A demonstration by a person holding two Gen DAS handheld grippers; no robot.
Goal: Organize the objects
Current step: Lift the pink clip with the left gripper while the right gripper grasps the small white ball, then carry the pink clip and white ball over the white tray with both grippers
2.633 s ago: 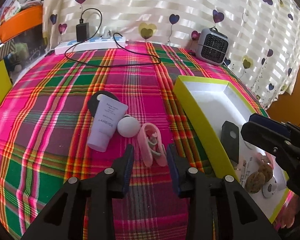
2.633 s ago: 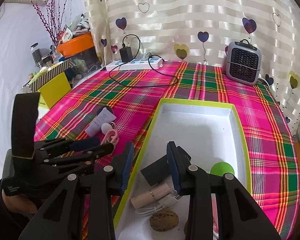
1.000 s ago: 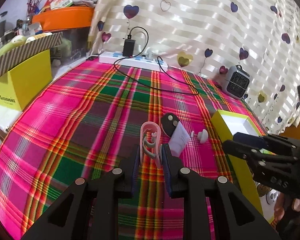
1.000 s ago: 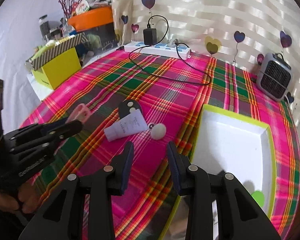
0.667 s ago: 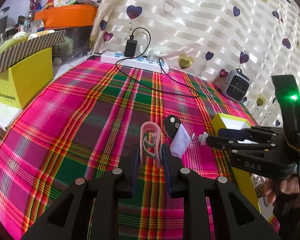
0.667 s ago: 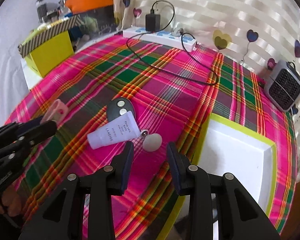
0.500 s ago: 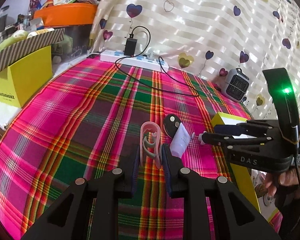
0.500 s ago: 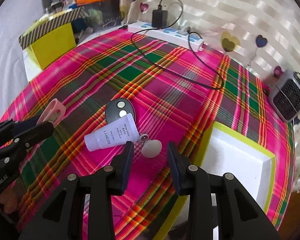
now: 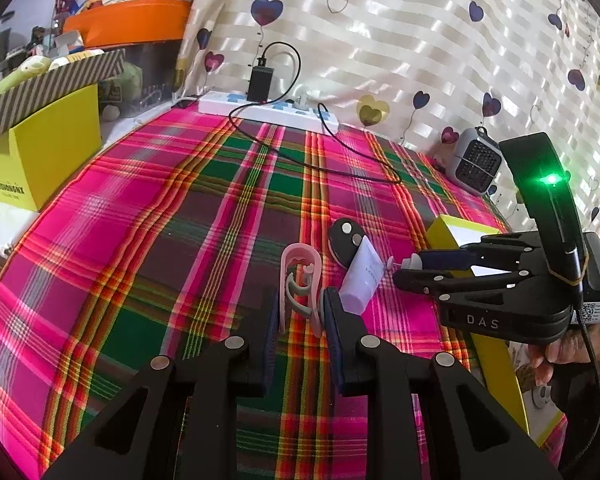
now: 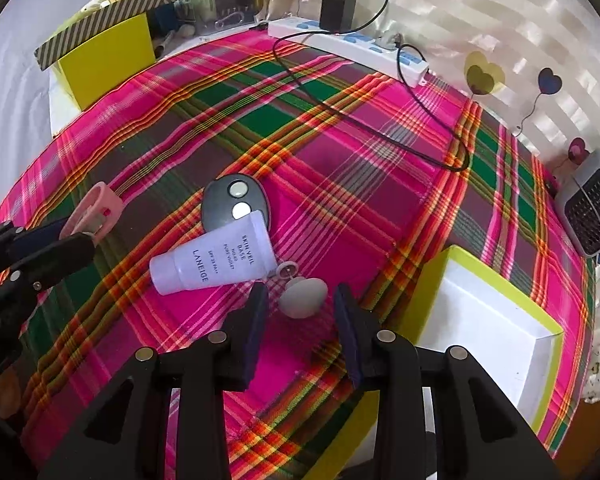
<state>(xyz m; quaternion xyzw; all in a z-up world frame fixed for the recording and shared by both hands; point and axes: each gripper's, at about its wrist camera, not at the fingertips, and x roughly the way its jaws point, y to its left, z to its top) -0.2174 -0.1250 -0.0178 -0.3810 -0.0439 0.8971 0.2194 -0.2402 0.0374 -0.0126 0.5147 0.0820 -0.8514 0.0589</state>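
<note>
Left claw point(image 9: 300, 312) clamped on pink clip point(image 9: 300, 280), clip standing up between its fingers, lifted off the plaid bench point(image 9: 140, 240). In right wrist view the same clip point(image 10: 96, 210) pokes out of the left claw at far left edge.

Just right of and beyond the left claw: lavender tube point(image 9: 362, 280), lying flat, its flat end over the dark oval remote point(image 9: 342, 236). In right wrist view the tube point(image 10: 216, 260) is ahead-left of the right claw, the remote point(image 10: 234, 204) beyond it with two pale buttons up.

Right claw point(image 10: 300, 316) open, fingers apart, low over the bench, white egg-shaped piece point(image 10: 303, 294) sitting between the fingertips; cannot tell if either pad touches it. A small ring tab point(image 10: 286, 270) lies just beyond the egg, touching the tube's corner. In left wrist view the right claw point(image 9: 404, 268) comes in from the right, green light on its body.

Right of the right claw: yellow-rimmed white box point(image 10: 496, 320), near. Beyond it a small grey heater point(image 10: 592, 208). Far side of bench: white power strip point(image 10: 348, 46) with black charger and cable.
</note>
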